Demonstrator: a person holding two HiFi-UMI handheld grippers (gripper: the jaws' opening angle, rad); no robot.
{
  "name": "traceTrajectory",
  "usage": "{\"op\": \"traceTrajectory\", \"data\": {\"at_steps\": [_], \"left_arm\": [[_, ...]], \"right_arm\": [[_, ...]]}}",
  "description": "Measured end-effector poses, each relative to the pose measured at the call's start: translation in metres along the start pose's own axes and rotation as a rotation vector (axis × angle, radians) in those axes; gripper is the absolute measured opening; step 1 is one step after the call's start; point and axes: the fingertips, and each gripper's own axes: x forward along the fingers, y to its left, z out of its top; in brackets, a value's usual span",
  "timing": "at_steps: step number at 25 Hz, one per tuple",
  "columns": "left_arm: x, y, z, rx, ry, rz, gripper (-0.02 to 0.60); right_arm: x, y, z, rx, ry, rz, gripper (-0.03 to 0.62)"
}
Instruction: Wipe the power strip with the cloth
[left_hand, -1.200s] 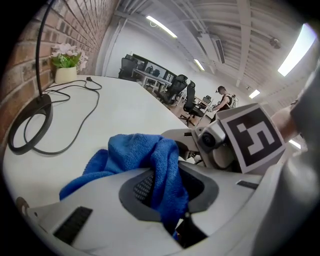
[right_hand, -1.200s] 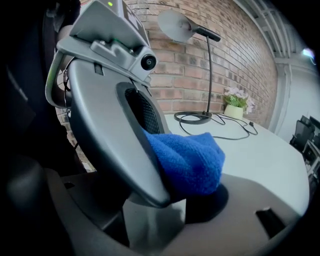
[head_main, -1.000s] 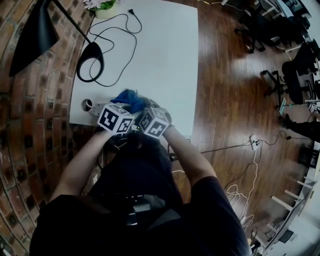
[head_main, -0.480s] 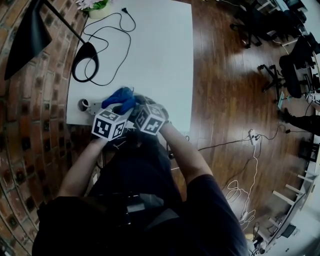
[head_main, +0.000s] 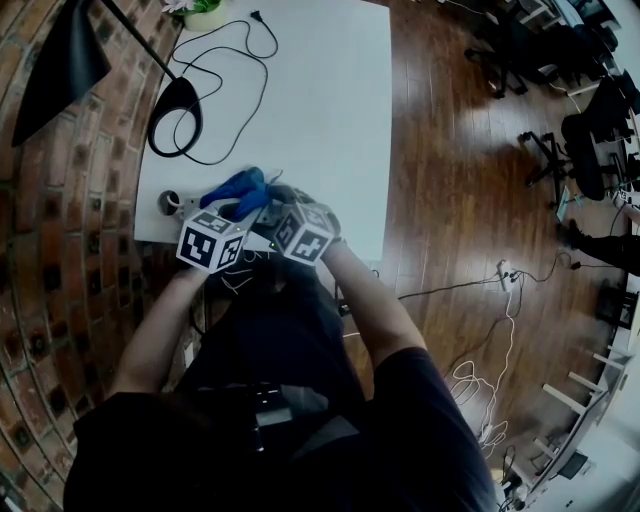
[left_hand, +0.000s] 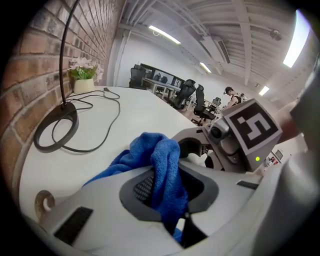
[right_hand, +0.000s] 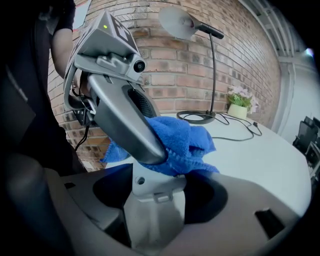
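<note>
My left gripper (left_hand: 167, 180) is clamped on the blue cloth (left_hand: 160, 155), a fold pinched between the pads and the rest bunched out front. My right gripper (right_hand: 155, 185) is closed on the grey strip (right_hand: 152, 220), which stands up between its jaws. Both are at the near edge of the white table (head_main: 320, 120), close together. In the right gripper view the cloth lies against the top end of the strip, with the left jaw pressing over it. My read is that wiping is under way, at that one end. I can't tell how much of the strip is clean, since most of it is hidden by the jaws. Left to do, I guess: the remaining faces, then set the strip and cloth down.
</note>
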Motion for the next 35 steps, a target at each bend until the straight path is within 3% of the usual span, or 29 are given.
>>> {"op": "traceTrajectory", "data": {"at_steps": [13,31,35], "left_arm": [[-0.020,0.027,-0.009,0.044,-0.030,0.061,0.071],[-0.057,0.075,-0.027,-0.023,-0.056,0.142,0.072],[-0.063,0.082,-0.029,-0.076,-0.074,0.152,0.071]], "right_arm": [[-0.002,-0.001,0.002,-0.005,-0.004,-0.003,0.304],[0.001,0.001,0.002,0.008,-0.007,0.013,0.304],[-0.003,0.000,0.000,0.020,0.002,0.016,0.304]]}}
